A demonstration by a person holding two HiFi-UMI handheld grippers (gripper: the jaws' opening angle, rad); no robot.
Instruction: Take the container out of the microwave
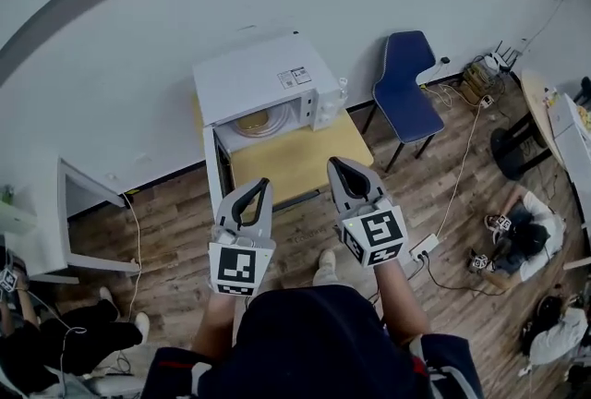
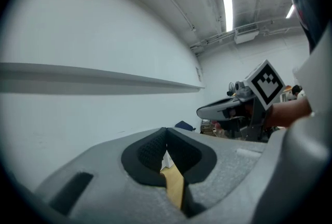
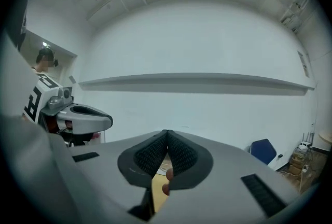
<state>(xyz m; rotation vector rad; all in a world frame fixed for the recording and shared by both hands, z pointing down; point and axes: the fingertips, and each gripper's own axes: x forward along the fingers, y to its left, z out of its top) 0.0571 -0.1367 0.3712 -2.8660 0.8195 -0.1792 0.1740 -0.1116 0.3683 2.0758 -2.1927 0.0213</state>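
Observation:
The white microwave (image 1: 266,81) stands on a wooden table (image 1: 300,159) with its door (image 1: 215,177) swung open to the left. Inside the cavity lies a pale round container (image 1: 251,122). My left gripper (image 1: 262,186) is held in the air in front of the door, its jaws shut with nothing between them. Beside it, my right gripper (image 1: 339,165) hovers over the table's front edge, also shut and empty. In the left gripper view the closed jaws (image 2: 166,134) point at the wall, and the right gripper (image 2: 228,109) shows to the right. The right gripper view shows its own jaws (image 3: 166,135) closed.
A blue chair (image 1: 406,85) stands right of the table. A white cabinet (image 1: 57,223) is at the left. People sit on the wooden floor at right (image 1: 524,235) and lower left (image 1: 55,332). A power strip (image 1: 424,247) and cables lie near the table.

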